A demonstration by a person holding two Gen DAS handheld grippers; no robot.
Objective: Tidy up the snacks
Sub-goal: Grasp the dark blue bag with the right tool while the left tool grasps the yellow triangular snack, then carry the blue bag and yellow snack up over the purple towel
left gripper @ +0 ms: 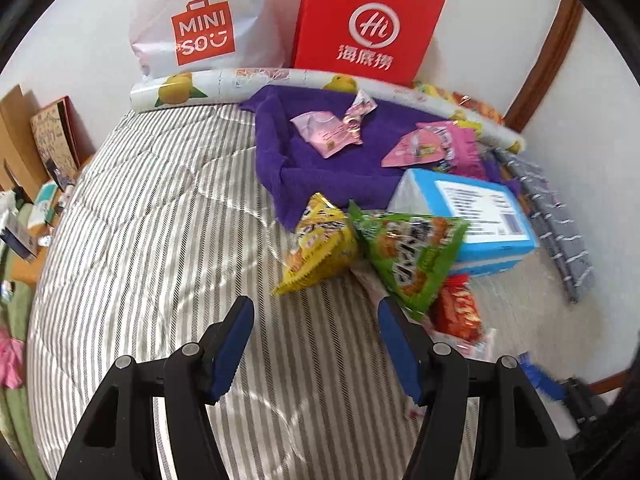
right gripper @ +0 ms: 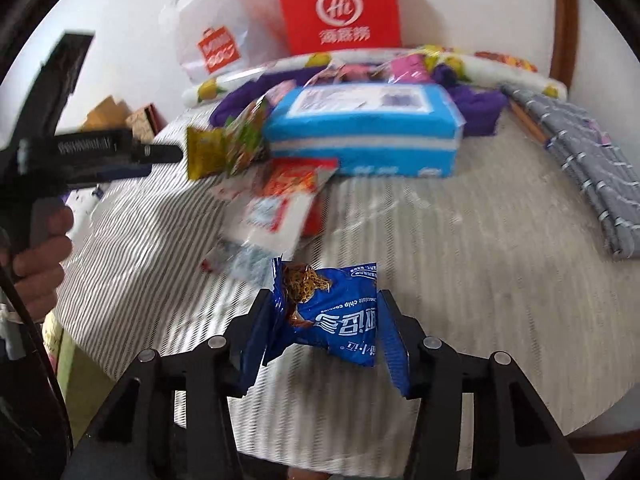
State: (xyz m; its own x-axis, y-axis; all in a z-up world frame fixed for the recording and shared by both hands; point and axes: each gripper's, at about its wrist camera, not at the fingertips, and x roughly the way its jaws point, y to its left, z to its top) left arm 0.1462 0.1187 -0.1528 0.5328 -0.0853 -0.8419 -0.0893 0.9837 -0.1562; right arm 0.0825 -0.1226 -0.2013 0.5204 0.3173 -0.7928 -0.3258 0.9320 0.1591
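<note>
Blue cookie packet (right gripper: 336, 316) sits clamped in the right gripper (right gripper: 326, 336); the left gripper (left gripper: 316, 344) hangs spread apart over the striped quilt (left gripper: 160, 200).

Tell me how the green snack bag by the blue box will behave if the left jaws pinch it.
The green snack bag looks puffed and crinkly, so probably light and yielding. Its glossy film may slip; pinching the crimped edge seems safer. It leans on the blue box, so it may flop over.

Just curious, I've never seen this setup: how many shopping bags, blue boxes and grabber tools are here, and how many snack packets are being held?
Shopping bags: 2, white bag and red bag
Boxes: 1, blue box
Grabbers: 2, left gripper and right gripper
Held packets: 1, blue cookie packet
Total: 6
</note>
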